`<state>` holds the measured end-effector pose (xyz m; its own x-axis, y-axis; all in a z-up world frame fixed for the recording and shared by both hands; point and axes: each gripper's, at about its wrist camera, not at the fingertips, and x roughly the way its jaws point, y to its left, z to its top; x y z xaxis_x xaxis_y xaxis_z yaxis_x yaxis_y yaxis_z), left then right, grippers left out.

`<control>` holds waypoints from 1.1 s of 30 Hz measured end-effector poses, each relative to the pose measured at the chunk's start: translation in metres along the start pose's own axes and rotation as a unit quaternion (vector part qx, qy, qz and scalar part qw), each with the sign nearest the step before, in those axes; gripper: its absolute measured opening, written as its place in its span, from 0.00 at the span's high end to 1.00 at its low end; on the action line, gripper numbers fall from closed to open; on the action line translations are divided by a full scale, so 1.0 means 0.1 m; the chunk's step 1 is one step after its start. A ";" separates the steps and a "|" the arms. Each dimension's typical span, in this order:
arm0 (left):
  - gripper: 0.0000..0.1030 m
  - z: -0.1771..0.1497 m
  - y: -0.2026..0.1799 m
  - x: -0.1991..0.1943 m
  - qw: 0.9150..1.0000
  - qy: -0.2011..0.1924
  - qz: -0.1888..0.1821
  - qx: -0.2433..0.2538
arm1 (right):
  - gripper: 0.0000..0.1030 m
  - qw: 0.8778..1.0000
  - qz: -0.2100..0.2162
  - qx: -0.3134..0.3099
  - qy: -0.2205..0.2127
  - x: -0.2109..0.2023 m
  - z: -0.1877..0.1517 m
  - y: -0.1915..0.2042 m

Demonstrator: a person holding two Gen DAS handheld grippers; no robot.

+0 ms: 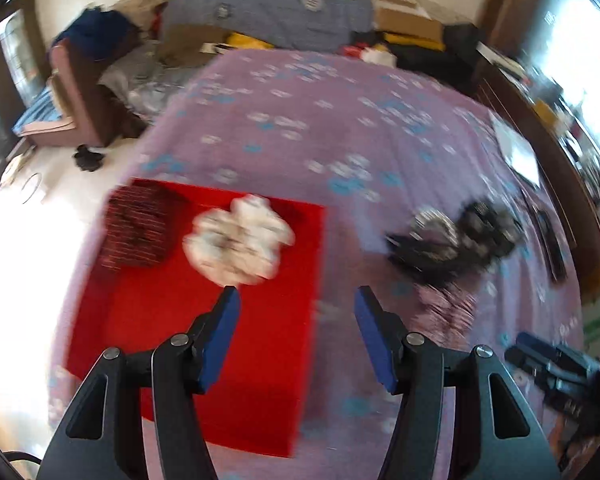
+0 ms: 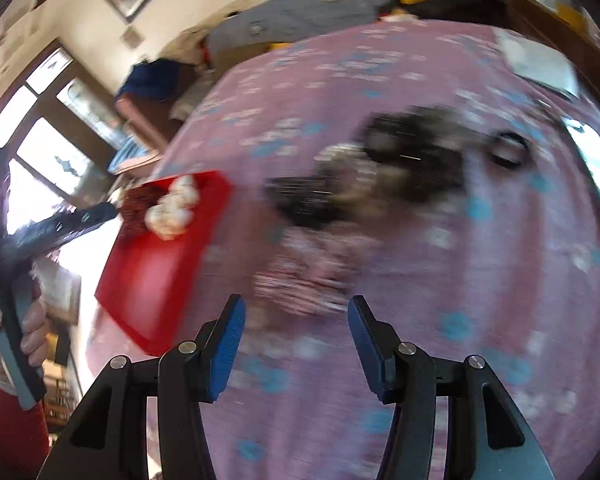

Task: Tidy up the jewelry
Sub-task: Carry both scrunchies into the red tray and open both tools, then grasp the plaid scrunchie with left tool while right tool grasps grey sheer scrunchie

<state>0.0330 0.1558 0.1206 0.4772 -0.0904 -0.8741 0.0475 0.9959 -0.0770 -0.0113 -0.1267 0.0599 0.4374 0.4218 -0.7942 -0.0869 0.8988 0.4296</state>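
From the left wrist, the left gripper (image 1: 296,300) hangs spread wide with nothing between its blue pads, poised above the near right edge of the red tray (image 1: 204,360) that lies on the purple flowered bedspread (image 1: 300,120). On the tray sit two things already: a white scrunchie (image 1: 240,240) near the middle of the far half, and a dark red striped piece (image 1: 138,226) touching it on the left, at the tray's far left corner. Right of the tray, on the bare bedspread, lies a blurred dark heap (image 1: 456,240) with a pale beaded ring in it, and nearer than that a pink striped scrunchie (image 1: 448,312); the other tool shows at the right edge. From the right wrist, the right gripper (image 2: 296,312) is likewise spread and empty, aimed at the pink striped scrunchie, which lies just beyond its pads, right of the tray. The dark heap lies beyond that, a black ring (image 2: 508,150) apart to its right, and the left hand (image 2: 28,332) grips its tool at the left edge. Motion blur hides fine detail — I cannot tell the pieces in the heap apart. These things look soft, light and limp; a scrunchie should squash under the pads and not slip, so pinching across one bunched side of its loop seems best — while anything beaded in the heap may be slippery and could snag.
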 end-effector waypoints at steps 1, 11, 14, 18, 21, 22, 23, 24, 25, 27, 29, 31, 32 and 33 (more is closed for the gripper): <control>0.44 -0.04 -0.14 0.07 1.000 0.010 -0.007 0.010 | 0.44 1.000 -0.004 0.009 -0.002 -0.04 0.00 -0.12; 0.44 0.05 -0.67 0.64 0.995 0.073 -0.062 -0.028 | 0.44 0.999 -0.023 0.012 -0.021 -0.16 0.17 -0.64; 0.43 0.03 -0.79 0.66 0.994 0.071 -0.077 -0.023 | 0.44 1.000 -0.008 0.005 -0.013 -0.13 0.20 -0.66; 0.43 -0.14 -0.95 0.74 0.993 0.084 -0.080 -0.002 | 0.44 1.000 -0.006 -0.009 -0.015 -0.04 0.24 -0.66; 0.43 -0.29 -1.07 0.84 0.992 0.093 -0.084 0.006 | 0.44 1.000 -0.017 0.004 -0.025 0.02 0.39 -0.77; 0.43 -0.34 -1.12 0.88 0.992 0.093 -0.080 0.012 | 0.44 0.999 -0.019 0.007 -0.031 0.04 0.47 -0.80; 0.43 -0.36 -1.15 0.90 0.993 0.092 -0.075 0.015 | 0.44 0.999 -0.022 0.010 -0.037 0.06 0.55 -0.83; 0.43 -0.38 -1.18 0.93 0.993 0.091 -0.070 0.017 | 0.44 0.999 -0.025 0.011 -0.041 0.06 0.60 -0.84; 0.43 -0.39 -1.19 0.95 0.994 0.090 -0.066 0.018 | 0.44 0.998 -0.027 0.012 -0.047 0.09 0.69 -0.85; 0.43 -0.39 -1.22 0.99 0.994 0.087 -0.061 0.016 | 0.44 0.998 -0.028 0.012 -0.053 0.14 0.82 -0.86; 0.43 -0.40 -1.21 1.00 0.994 0.085 -0.063 0.007 | 0.44 0.998 -0.031 0.010 -0.054 0.23 0.96 -0.85; 0.44 -0.40 -1.20 1.02 0.994 0.086 -0.068 -0.004 | 0.44 0.998 -0.031 0.011 -0.049 0.33 1.04 -0.86; 0.52 -0.40 -1.19 1.02 0.994 0.086 -0.070 -0.008 | 0.44 0.998 -0.032 0.012 -0.046 0.38 1.06 -0.86; 0.66 -0.40 -1.19 1.02 0.994 0.087 -0.070 -0.010 | 0.44 0.999 -0.033 0.012 -0.041 0.43 1.08 -0.87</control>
<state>0.0407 0.0280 0.0215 0.3089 -0.2279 -0.9234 0.0847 0.9736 -0.2119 0.1118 -0.1991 0.0349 0.5140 0.3490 -0.7836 -0.0340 0.9211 0.3879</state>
